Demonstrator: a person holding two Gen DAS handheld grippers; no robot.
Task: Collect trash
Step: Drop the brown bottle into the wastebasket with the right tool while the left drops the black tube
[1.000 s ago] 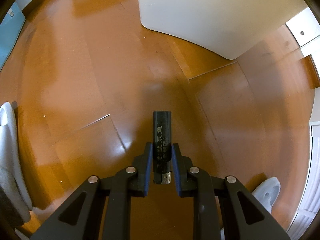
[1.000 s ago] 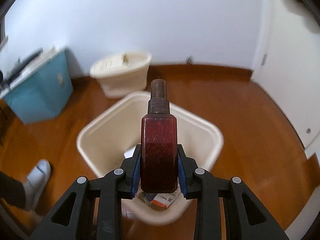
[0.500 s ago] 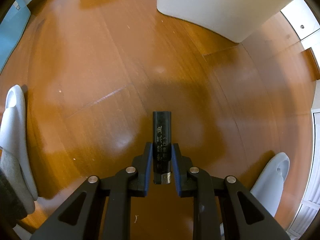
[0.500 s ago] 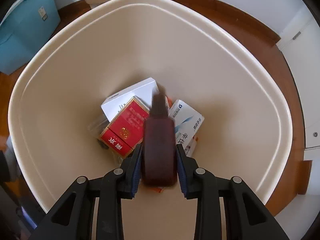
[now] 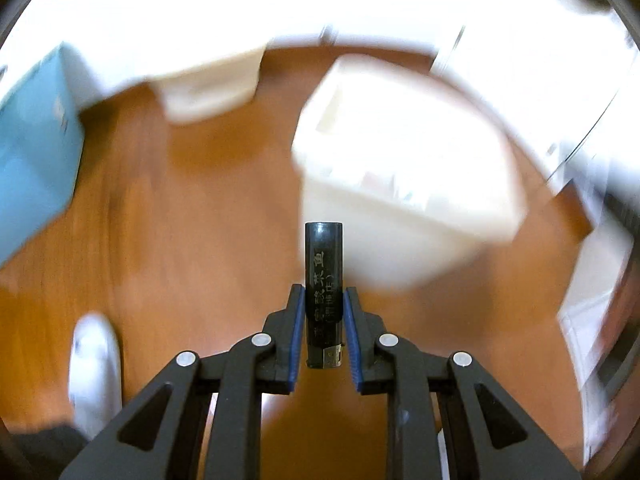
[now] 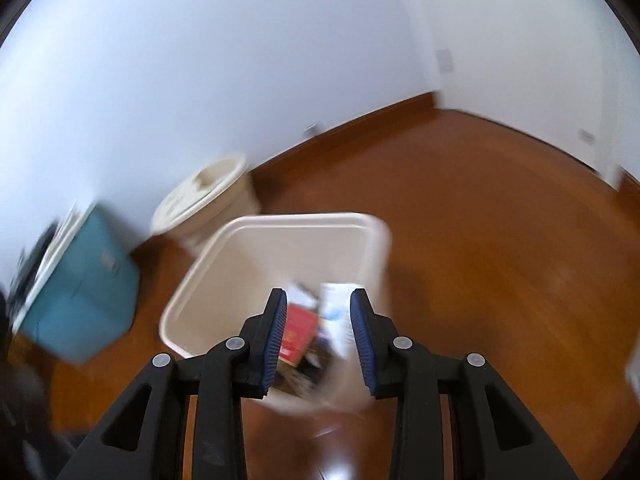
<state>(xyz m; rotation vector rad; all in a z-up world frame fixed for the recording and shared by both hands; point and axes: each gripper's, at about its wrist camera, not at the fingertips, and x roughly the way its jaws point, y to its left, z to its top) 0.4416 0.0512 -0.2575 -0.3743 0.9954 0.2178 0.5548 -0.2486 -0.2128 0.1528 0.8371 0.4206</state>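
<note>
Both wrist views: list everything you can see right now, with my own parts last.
Trash bin: one, cream, open, on the floor ahead of both tools.
Trash in bin: several pieces, including a red box and a white-and-blue packet.
Lidded bin: one, cream, by the wall.
Storage box: one, teal, left of the bins.
Lighter: one, black, clamped upright in the left tool.
Floor: brown wood.
Slipper: one, white, lower left.
Right tool: empty, jaws opening.

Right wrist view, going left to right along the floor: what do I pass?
Teal storage box → lidded cream bin → open cream trash bin → bare wooden floor.
</note>
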